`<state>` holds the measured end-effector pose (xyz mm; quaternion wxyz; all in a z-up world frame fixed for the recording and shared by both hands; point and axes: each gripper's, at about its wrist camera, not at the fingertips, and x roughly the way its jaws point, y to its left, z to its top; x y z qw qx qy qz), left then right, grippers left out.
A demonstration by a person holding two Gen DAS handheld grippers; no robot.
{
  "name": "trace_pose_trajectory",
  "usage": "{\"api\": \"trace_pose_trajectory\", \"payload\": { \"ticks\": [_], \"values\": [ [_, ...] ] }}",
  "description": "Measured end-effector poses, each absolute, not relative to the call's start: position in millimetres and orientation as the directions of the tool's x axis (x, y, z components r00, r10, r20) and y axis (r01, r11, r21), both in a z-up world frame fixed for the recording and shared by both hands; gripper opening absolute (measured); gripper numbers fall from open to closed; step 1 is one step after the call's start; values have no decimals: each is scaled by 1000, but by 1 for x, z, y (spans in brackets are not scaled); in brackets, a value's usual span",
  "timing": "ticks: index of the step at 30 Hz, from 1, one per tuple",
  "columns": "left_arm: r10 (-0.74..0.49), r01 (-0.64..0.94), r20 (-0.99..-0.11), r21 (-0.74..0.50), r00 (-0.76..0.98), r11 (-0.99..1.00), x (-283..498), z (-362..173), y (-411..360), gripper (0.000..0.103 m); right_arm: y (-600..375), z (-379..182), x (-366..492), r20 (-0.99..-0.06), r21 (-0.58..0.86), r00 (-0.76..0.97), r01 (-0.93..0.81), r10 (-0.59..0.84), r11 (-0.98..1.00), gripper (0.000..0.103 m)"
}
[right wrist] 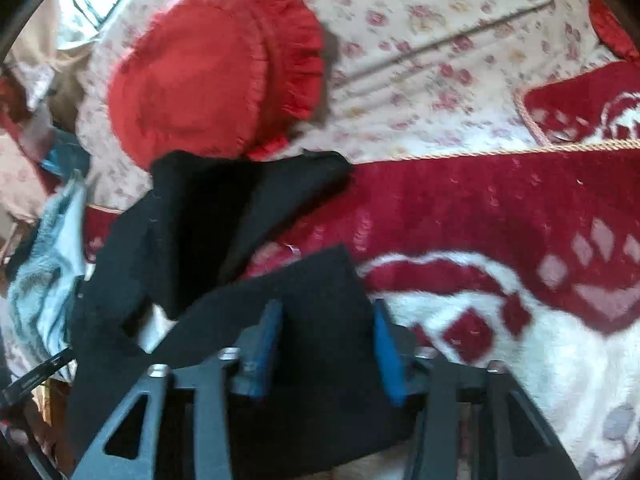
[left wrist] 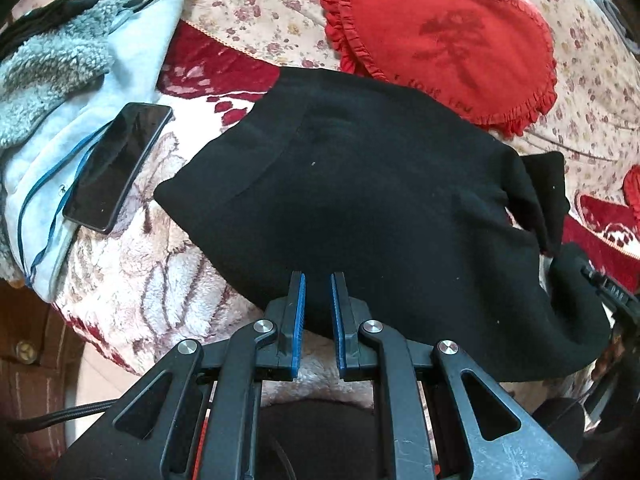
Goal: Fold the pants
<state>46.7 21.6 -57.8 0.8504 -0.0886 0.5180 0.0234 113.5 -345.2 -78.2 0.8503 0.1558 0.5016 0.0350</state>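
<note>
Black pants (left wrist: 380,184) lie spread on a red and white fleece blanket (left wrist: 132,280), with the waistband toward the upper left. At the near hem my left gripper (left wrist: 318,280) is shut on the cloth, which is pinched between its blue pads. In the right wrist view the pants (right wrist: 208,216) are rumpled, with a loose flap pointing toward the red cushion (right wrist: 208,80). My right gripper (right wrist: 328,320) has its blue pads wide apart, and a broad fold of black cloth (right wrist: 324,368) lies between them. That view is blurred.
A red frilled heart cushion (left wrist: 444,40) sits on the floral sheet (left wrist: 260,4) just beyond the pants. A black phone (left wrist: 118,164) with a blue cord rests on a light blue fleece garment (left wrist: 100,80) at the left. The bed's edge and brown furniture (left wrist: 24,360) are at the lower left.
</note>
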Motion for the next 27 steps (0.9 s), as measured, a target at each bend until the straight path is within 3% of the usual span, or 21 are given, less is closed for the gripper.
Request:
{"api": "trace_pose_trajectory", "payload": {
  "ticks": [1, 2, 12, 18, 21, 24, 25, 26, 27],
  "values": [
    [-55, -136, -887, -132, 459, 982, 47, -58, 22, 10, -341, -76, 110, -836, 306, 498, 72, 231, 949, 13],
    [-60, -136, -887, -137, 457, 981, 46, -58, 21, 10, -338, -72, 106, -831, 299, 505, 55, 232, 953, 10],
    [-80, -115, -879, -150, 470, 982, 38, -49, 12, 10, -382, 15, 34, -739, 177, 674, 168, 18, 970, 9],
    [-66, -100, -901, -120, 429, 988, 41, -63, 2, 10, -399, -53, 24, -853, 169, 522, 262, 8, 950, 9],
    [-53, -105, -901, -108, 430, 989, 41, -62, 7, 10, -411, -68, 24, -856, 221, 517, 317, 28, 922, 16],
    [-60, -129, -901, -127, 429, 983, 44, -62, 17, 10, -403, -49, 27, -842, 139, 535, 333, -66, 933, 31],
    [-65, -135, -901, -136, 430, 982, 45, -62, 20, 11, -397, -40, 31, -836, 116, 542, 322, -83, 940, 32],
    [-68, -146, -900, -144, 431, 979, 46, -63, 23, 14, -388, -28, 35, -823, 127, 565, 295, -66, 947, 32],
    [-75, -151, -898, -154, 434, 976, 46, -63, 25, 24, -384, -22, 37, -815, 148, 578, 277, -42, 949, 32]
  ]
}}
